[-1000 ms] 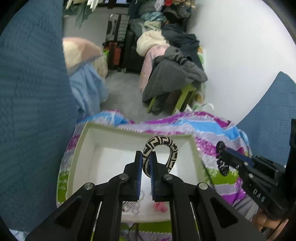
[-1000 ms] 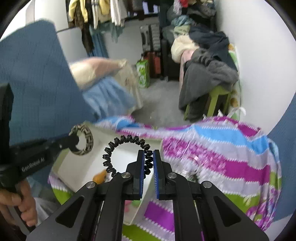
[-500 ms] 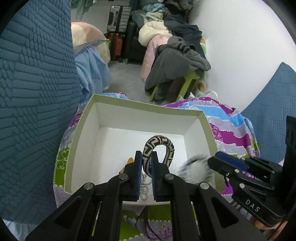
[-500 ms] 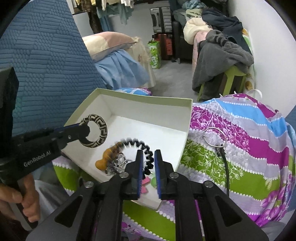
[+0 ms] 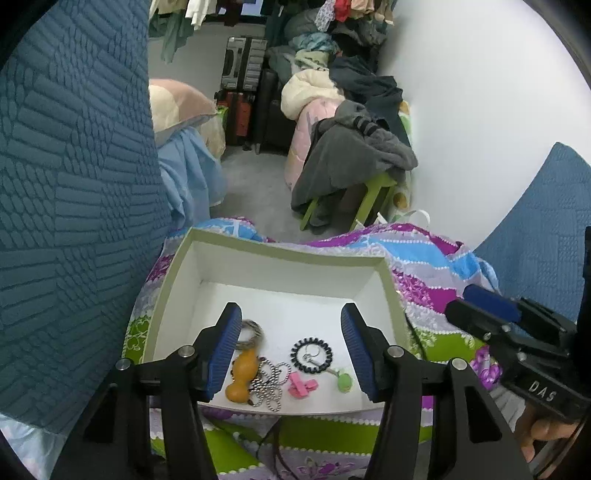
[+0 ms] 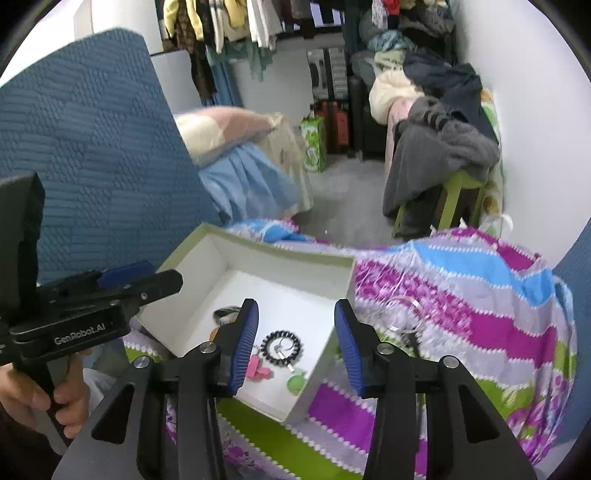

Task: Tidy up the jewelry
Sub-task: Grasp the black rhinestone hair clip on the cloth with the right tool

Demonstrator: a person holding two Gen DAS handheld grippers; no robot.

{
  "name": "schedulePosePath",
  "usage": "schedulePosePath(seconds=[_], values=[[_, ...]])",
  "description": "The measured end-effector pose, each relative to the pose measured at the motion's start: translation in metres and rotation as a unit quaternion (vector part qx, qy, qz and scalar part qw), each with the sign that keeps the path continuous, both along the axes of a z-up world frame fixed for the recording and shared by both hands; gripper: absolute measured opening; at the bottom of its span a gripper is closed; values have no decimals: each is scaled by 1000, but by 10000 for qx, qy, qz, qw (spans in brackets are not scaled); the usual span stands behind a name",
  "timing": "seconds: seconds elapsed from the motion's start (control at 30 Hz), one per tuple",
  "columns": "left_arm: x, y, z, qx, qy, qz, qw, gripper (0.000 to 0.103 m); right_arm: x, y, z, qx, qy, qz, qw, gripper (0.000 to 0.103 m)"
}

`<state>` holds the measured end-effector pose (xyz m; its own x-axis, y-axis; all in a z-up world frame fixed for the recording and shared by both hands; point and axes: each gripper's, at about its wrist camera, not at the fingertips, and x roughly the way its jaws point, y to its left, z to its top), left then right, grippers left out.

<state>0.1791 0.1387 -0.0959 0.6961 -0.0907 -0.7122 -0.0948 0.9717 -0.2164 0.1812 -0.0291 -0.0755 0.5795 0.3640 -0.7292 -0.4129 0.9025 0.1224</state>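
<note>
A lived-in bedroom at home. Clothes hang on a rail (image 6: 236,22), a pillow (image 6: 229,125) lies nearby, and suitcases (image 5: 242,74) stand stacked.

An open white box with a green rim (image 5: 207,236) sits on the striped cloth, jewelry strewn across its near floor. Far left lies a black-and-cream patterned bangle (image 5: 251,326), partly hidden. Just nearer it, an orange gourd charm (image 5: 242,376) touches a looped silver bead chain (image 5: 271,384). Right of those lie a pink clip (image 5: 301,386), a black coiled hair tie (image 5: 311,354) and a green charm (image 5: 344,382).
</note>
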Motion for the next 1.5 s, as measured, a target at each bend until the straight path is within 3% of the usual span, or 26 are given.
schedulePosePath(seconds=[0.13,0.43,0.6,0.93,1.2,1.27,1.5], values=[[-3,-12,10,-131,-216,-22,9997,73,-1,-19,12,54,-182,-53,9998,43],[9,-63,5,-430,-283,-339,9981,74,2,-82,-7,-28,-156,-442,9989,43],[20,-88,-7,-688,-269,-533,9958,70,9,-119,-44,-58,191,-675,9975,43],[43,-130,-33,-763,100,-900,9930,41,28,-138,-125,-15,876,-428,9952,29],[54,-155,-50,-859,428,-1071,9896,42,46,-116,-167,-374,1063,10,9936,16],[58,-163,-55,-782,511,-1107,9894,44,46,-114,-171,-539,1016,60,9933,9],[79,-191,-77,-401,861,-1107,9893,44,41,-134,-166,-419,1081,-133,9932,6]])
